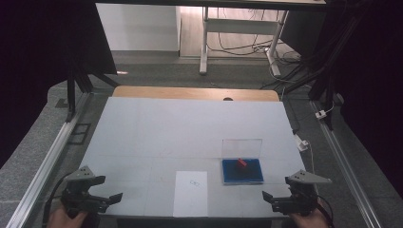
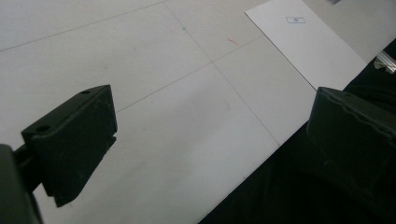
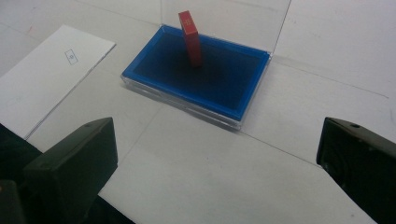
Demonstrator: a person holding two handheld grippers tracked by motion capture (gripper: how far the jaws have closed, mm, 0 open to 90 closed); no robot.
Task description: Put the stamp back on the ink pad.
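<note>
A clear case with a blue lining point(image 1: 242, 171) point(image 3: 196, 81) lies right of centre on the table, its transparent lid point(image 1: 242, 147) standing up behind it. A small red block point(image 1: 241, 162) point(image 3: 190, 38) stands tilted inside it. A white sheet of paper point(image 1: 190, 193) point(image 2: 306, 44) point(image 3: 44, 79) with a small printed mark lies left of the case at the front edge. My left gripper point(image 1: 110, 189) point(image 2: 210, 140) is open at the front left corner, nothing between its jaws. My right gripper point(image 1: 275, 194) point(image 3: 219, 161) is open at the front right, just short of the case.
The white table top point(image 1: 190, 128) has a wooden strip point(image 1: 195, 93) along its far edge. Metal rails point(image 1: 45, 161) run down both sides. Beyond the table are desk legs and cables point(image 1: 247, 45) on the floor.
</note>
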